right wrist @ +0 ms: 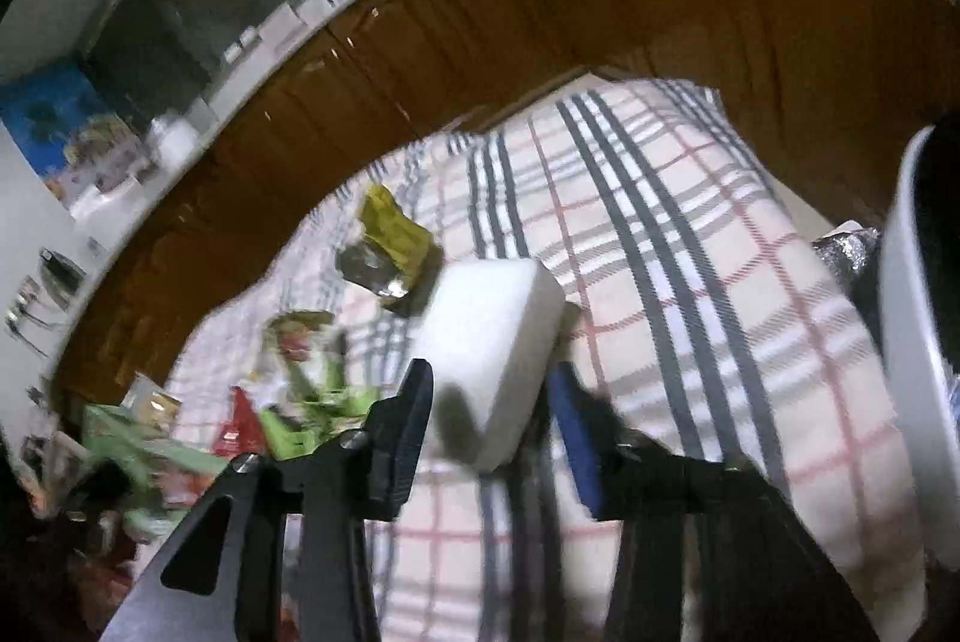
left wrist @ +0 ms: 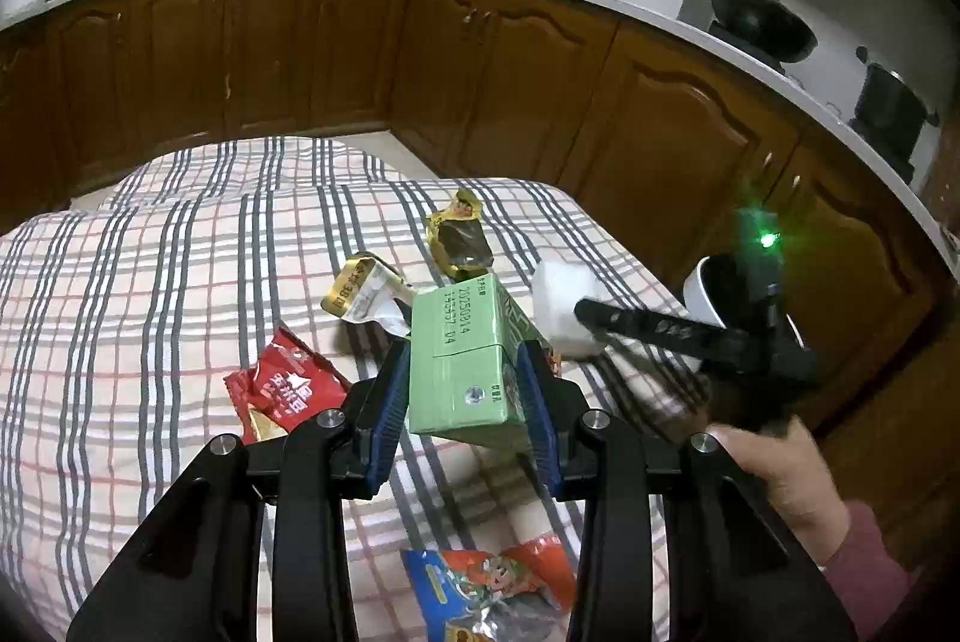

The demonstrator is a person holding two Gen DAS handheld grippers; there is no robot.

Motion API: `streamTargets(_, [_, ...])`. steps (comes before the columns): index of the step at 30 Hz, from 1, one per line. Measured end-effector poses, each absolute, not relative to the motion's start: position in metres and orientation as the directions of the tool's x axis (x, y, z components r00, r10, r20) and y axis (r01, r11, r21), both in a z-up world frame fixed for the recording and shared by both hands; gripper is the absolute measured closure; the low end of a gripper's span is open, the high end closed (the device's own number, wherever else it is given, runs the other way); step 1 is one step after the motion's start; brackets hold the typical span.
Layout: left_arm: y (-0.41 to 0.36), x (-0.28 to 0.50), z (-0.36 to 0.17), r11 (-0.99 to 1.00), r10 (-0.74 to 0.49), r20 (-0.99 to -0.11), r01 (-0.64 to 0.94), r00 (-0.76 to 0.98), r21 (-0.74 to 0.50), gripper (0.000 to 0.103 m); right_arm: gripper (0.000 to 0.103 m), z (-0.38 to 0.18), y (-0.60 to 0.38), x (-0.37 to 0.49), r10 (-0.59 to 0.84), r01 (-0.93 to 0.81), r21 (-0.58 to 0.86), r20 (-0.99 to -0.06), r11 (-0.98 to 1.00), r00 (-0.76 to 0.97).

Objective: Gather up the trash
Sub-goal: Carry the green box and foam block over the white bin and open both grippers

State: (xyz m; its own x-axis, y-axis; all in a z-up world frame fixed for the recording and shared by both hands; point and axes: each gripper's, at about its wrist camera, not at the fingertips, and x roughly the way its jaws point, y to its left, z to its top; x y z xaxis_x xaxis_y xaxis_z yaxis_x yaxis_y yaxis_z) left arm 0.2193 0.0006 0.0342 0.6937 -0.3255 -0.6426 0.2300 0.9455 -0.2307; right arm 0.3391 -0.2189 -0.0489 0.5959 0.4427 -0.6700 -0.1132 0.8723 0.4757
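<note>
My left gripper [left wrist: 465, 390] is shut on a green drink carton [left wrist: 462, 360] and holds it above the plaid tablecloth [left wrist: 150, 282]. My right gripper [right wrist: 489, 402] is shut on a white foam block [right wrist: 489, 336]; in the left wrist view it [left wrist: 585, 321] holds the block [left wrist: 561, 306] just right of the carton. A white bin [right wrist: 912, 342] stands at the right, its rim [left wrist: 699, 291] behind the right gripper. On the cloth lie a red wrapper [left wrist: 282, 390], a gold-and-white packet [left wrist: 366, 291], a brown-gold wrapper [left wrist: 459, 237] and a red-blue snack bag [left wrist: 486, 588].
Brown kitchen cabinets [left wrist: 300, 54] with a white counter wrap around behind and to the right of the table. A black wok [left wrist: 756, 18] and a pot [left wrist: 888, 108] sit on the counter. The right wrist view is motion-blurred; a yellow-silver wrapper [right wrist: 390, 246] lies beyond the block.
</note>
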Motion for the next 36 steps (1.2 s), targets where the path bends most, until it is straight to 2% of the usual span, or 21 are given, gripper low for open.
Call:
streamTargets(6, [-0.011,0.223,0.034,0.937,-0.35,-0.641,0.252,0.683,-0.242,0.069,0.092,-0.039,-0.228,0.321,0.456,-0.148,0.481,-0.623,0.864,0.635])
streamTargets(17, [-0.067,0.228,0.042,0.905,-0.419,-0.629,0.351,0.655,-0.239,0.069,0.094,0.004,-0.29,0.253,0.411,-0.148,0.462,-0.543,0.875,0.732])
streamTargets(36, [-0.189,0.235,0.054,0.826,-0.525,-0.622,0.524,0.581,-0.208,0.069,0.094,0.02,-0.397,0.193,0.196,0.035,0.393,-0.532,0.919,0.823])
